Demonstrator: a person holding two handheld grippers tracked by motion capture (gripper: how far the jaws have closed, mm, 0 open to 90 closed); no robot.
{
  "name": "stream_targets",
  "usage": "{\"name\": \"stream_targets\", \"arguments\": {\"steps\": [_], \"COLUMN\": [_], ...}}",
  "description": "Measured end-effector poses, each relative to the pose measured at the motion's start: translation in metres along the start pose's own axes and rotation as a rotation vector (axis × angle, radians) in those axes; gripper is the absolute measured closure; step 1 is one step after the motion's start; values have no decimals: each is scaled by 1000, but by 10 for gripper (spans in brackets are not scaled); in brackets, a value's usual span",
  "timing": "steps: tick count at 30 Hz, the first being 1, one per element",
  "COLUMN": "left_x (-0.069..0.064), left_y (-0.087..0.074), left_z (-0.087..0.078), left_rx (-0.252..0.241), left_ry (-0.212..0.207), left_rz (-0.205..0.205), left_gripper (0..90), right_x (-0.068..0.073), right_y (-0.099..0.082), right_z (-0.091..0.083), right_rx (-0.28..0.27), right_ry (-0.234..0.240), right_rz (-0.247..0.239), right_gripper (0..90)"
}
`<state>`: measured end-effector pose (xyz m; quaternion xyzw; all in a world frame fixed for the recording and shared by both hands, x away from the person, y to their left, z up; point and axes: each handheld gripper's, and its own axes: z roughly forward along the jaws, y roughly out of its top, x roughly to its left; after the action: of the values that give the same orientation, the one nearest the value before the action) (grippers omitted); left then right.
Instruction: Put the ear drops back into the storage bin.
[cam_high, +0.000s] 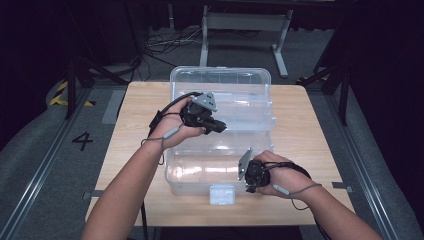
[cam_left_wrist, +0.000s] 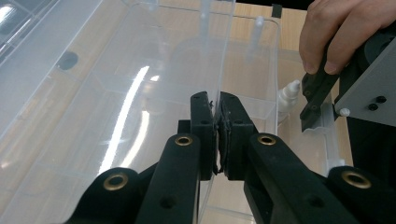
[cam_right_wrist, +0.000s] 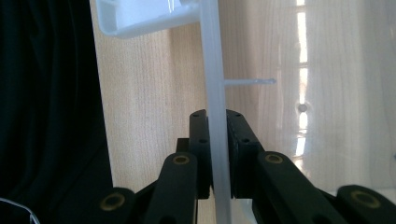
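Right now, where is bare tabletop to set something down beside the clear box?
Bare wood lies left of the clear box, out to the table edge, and a similar strip on its right. The middle is crowded: left gripper and right gripper both clamp box walls.

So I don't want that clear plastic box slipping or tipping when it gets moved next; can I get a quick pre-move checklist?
1. Left gripper shut on a thin wall of the clear box: ok.
2. Right gripper clamping the box's front edge: ok by the look, pads on both sides of the wall.
3. Box fully on the table: ok.
4. Front latch fastened: cannot tell.
5. Anything loose inside the box: cannot tell through the glare.
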<state>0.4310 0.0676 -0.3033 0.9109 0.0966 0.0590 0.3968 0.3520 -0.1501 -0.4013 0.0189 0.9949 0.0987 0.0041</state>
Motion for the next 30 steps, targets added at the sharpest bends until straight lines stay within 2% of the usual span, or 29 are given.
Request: {"name": "stream_targets", "arguments": {"steps": [6,17,30], "left_x": [-8,-19,-31], "left_y": [0,-3,-7], "left_z": [-1,-1,-1], "left_rx": [15,19,29], "left_ry": [5,-13,-22], "left_rz": [8,12,20], "left_gripper": [859,860,861], "right_x": [2,4,8], "right_y": [0,0,-2], "right_z": [-1,-1,-2], "right_rx": [5,6,-17], "right_ry": [-6,-20,-47], "right_rz": [10,15,27], "right_gripper": [834,836,828]}}
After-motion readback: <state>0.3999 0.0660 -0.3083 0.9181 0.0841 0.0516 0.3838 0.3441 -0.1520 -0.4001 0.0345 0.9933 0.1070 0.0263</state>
